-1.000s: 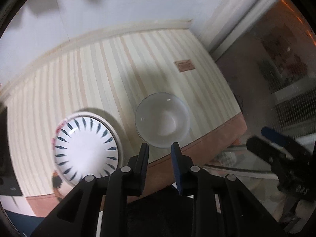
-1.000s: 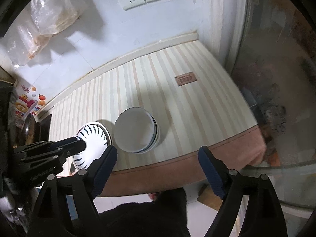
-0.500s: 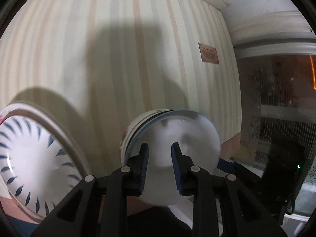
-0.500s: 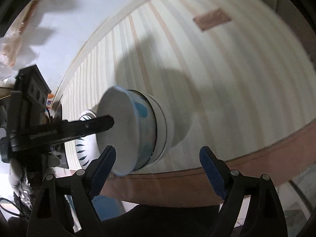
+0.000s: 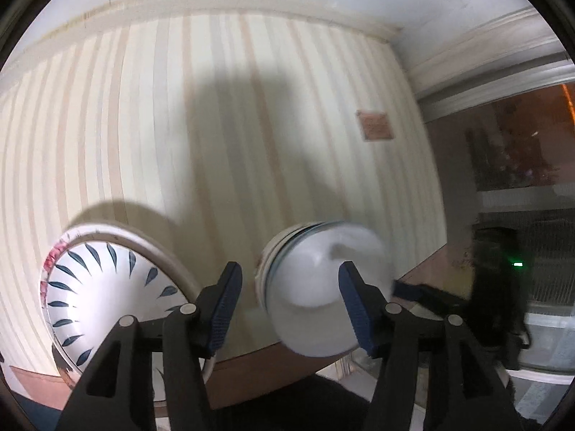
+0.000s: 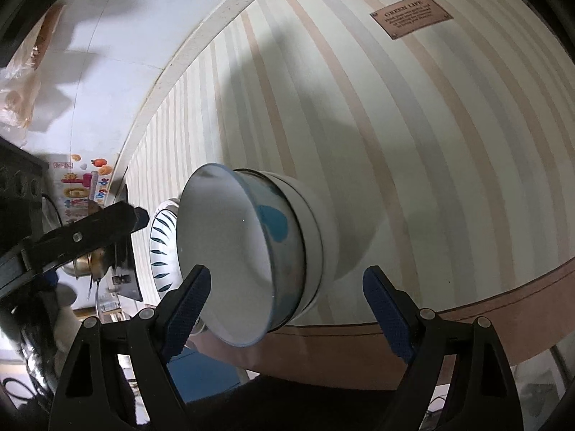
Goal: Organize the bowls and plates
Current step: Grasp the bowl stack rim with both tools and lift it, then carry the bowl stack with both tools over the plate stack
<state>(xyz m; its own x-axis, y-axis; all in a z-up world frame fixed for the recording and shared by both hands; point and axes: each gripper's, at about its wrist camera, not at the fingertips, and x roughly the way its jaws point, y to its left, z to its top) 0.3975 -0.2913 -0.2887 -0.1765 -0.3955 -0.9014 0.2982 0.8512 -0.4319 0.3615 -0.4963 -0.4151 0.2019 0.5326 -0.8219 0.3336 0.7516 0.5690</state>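
A stack of nested bowls (image 6: 251, 258) stands on the striped table near its front edge; the top bowl is white inside with a blue mark on its side. It also shows, blurred, in the left wrist view (image 5: 316, 287). Left of it lies a stack of plates (image 5: 104, 294) with dark blue petal marks, also in the right wrist view (image 6: 161, 248). My left gripper (image 5: 287, 305) is open and empty just in front of the bowls. My right gripper (image 6: 287, 305) is open wide, its jaws on either side of the bowl stack, not touching.
A small brown label (image 6: 411, 14) is fixed to the striped table (image 6: 413, 143) at the far right. White wall runs behind the table. Boxes and a metal pot (image 6: 86, 262) crowd the left. The table's brown front edge (image 6: 467, 319) is close to both grippers.
My left gripper has opened from nearly shut and drawn back a little from the bowls. My right gripper has come closer to the bowl stack, still open.
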